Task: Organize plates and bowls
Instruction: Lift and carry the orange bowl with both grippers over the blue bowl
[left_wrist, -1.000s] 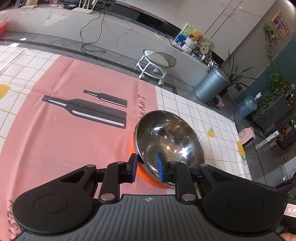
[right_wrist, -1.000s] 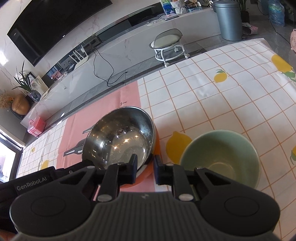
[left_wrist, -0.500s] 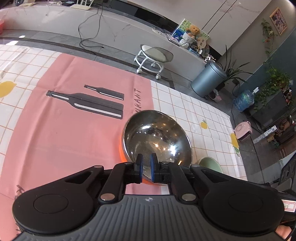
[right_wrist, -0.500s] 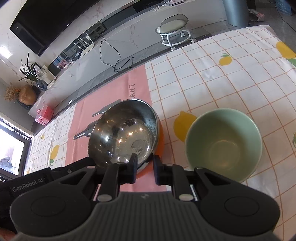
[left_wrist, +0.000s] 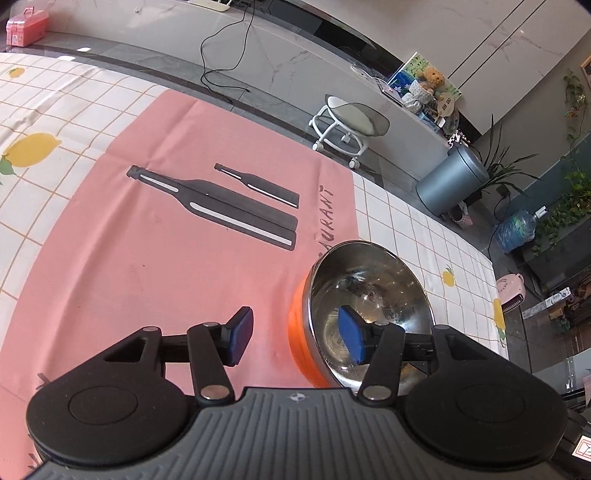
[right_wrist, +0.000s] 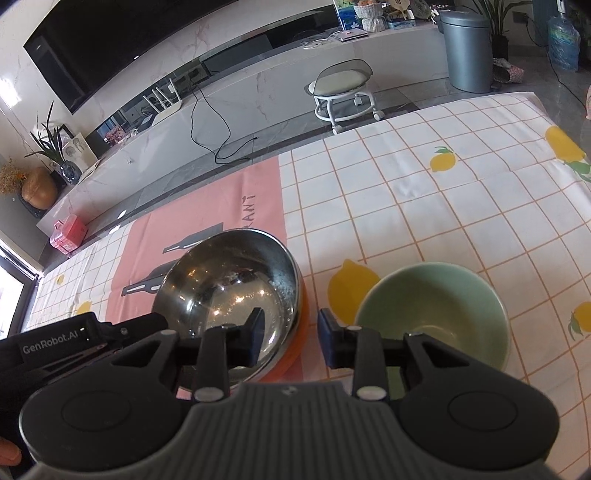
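The steel bowl (left_wrist: 369, 291) hides most of the orange dish (left_wrist: 297, 332) beneath.

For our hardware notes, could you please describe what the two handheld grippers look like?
Both are matte black. The left gripper and the right gripper each have a ribbed grey-black housing, two round discs, jointed links with silver rivets, and blue pads on the fingers. White "GenRobot.AI" lettering marks the left unit's side, seen in the right view.

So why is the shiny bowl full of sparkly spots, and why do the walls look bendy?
In the right wrist view, the steel bowl mirrors the room's lights as bright glints; in the left wrist view its inside shows smeared reflections. The fisheye lenses bend straight edges, like the long counter, in both views. Nothing looks blurred.
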